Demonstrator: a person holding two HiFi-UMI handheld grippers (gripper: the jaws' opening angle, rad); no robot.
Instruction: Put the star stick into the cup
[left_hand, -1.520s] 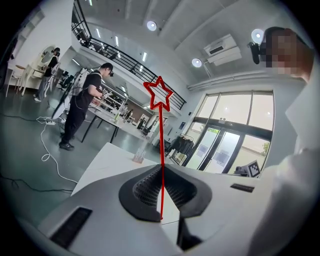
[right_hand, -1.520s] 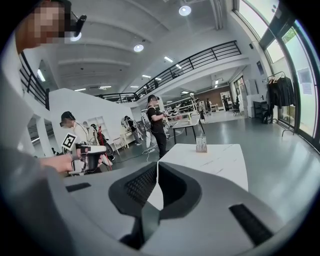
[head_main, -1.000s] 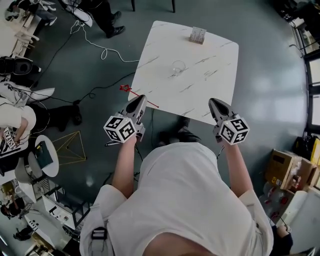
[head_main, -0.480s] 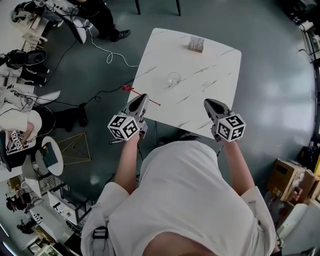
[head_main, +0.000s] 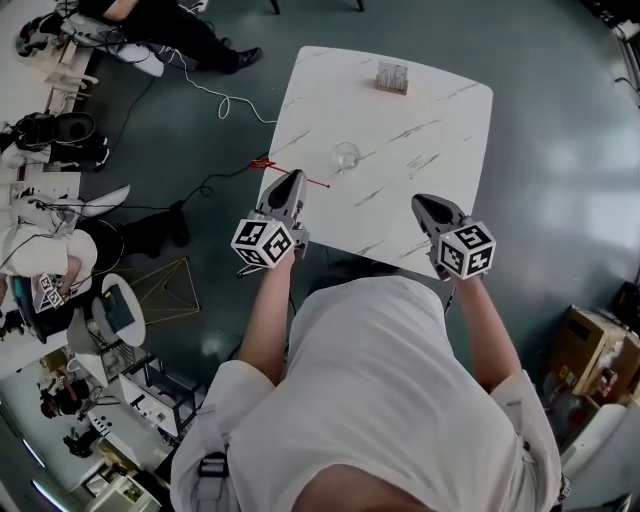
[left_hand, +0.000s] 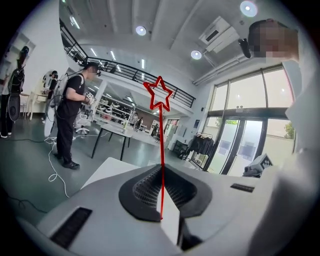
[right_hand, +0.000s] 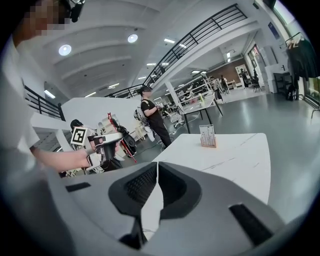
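The star stick is a thin red rod with an outline star at its end. My left gripper is shut on it at the table's left edge. In the left gripper view the star stick rises straight up from between the pressed jaws of that gripper. The cup, a small clear glass, stands upright on the white marble table, to the right of the stick. My right gripper hovers over the table's near edge, and in its own view the right gripper is shut and empty.
A small block holder stands near the table's far edge and also shows as the holder in the right gripper view. Cables lie on the floor to the left. People and desks crowd the far left. Cardboard boxes sit at lower right.
My left gripper has moved forward and right with the stick, closer to the cup. The right gripper has stayed near the table's front edge.
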